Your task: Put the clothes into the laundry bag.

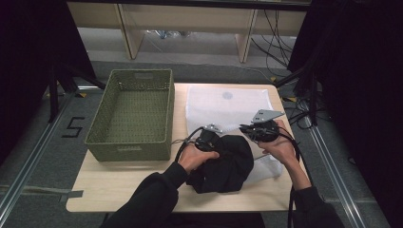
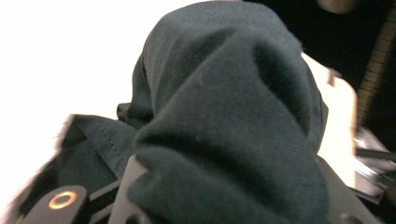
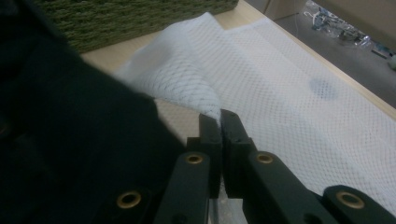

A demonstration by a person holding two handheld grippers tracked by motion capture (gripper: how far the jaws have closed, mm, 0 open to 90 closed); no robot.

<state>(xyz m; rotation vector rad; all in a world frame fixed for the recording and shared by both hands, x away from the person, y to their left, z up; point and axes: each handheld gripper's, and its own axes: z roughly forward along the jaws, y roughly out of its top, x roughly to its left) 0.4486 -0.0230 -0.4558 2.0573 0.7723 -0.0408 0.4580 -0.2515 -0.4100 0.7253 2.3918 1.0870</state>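
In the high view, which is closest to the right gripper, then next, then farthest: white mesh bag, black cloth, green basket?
1. White mesh bag: pinched in the right gripper.
2. Black cloth: just left, bunched.
3. Green basket: farthest, table's left side.

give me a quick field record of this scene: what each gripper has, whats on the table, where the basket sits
work in hand: putting a black garment at a white mesh bag
left gripper: black cloth bunched between the jaws, whether the pads press on it cannot be told
right gripper: jaws shut, pinching the mesh bag's edge and lifting it
mesh bag: spread flat on the far right part of the table
garment: crumpled heap at the near edge of the bag
basket: green woven, on the table's left, nothing in it
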